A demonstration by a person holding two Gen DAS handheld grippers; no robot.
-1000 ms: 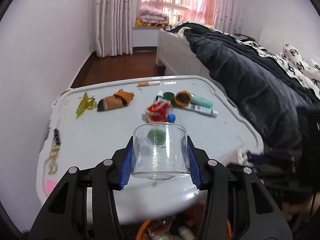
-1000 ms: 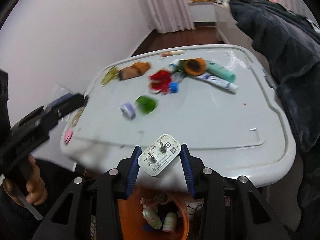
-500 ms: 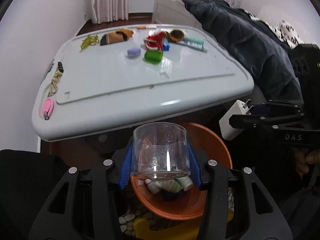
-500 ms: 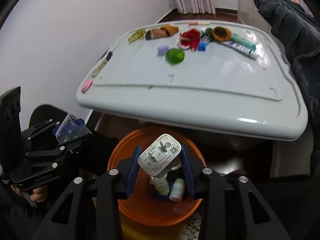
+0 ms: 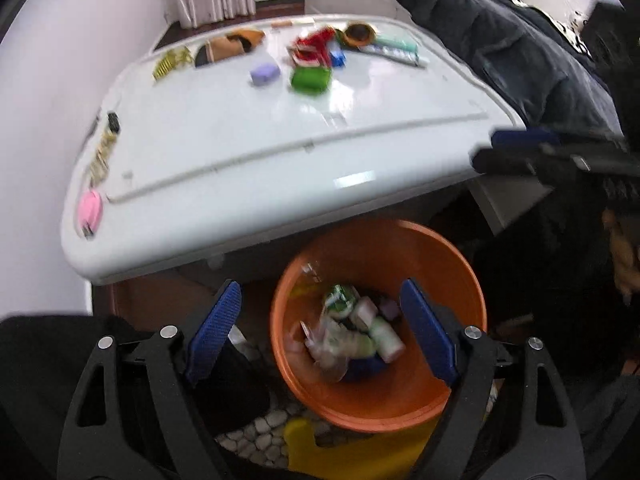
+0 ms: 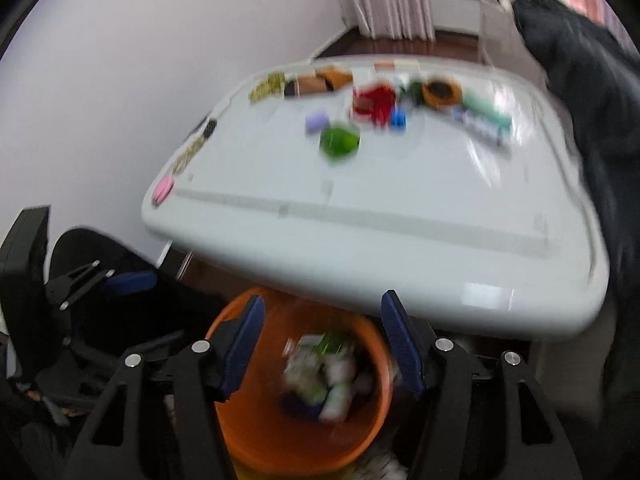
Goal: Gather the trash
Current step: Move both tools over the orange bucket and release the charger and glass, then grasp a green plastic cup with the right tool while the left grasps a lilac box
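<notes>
Bedroom corner, pale wall, curtains at the far end, dark quilt on a bed to one side; white table [image 5: 248, 136] carries the remaining litter, orange bin [image 5: 378, 396] sits on the floor just under its near edge. Both claws hang above the bin, pointing steeply down. Left claw [image 5: 320, 332]: jaws opening, nothing between the blue pads, bin contents showing straight through the gap. Right claw [image 6: 322, 344]: jaws likewise opening, nothing between them, bin mouth below. Bin holds a blurred heap of small bottles and wrappers [image 5: 352, 332]; single pieces cannot be told apart. On the table, well apart from the bin: green object [image 5: 310, 79], purple piece [image 5: 264, 73], red wrapper [image 5: 312, 48], tubes [image 5: 394, 50], pink item [image 5: 90, 208] at the near left edge. Judgement: this is the release step of a drop. To do it well, keep each claw centred over the bin mouth until the jaws are fully spread, avoid swinging away early, then lift clear of the rim and table edge before reaching for the next piece
</notes>
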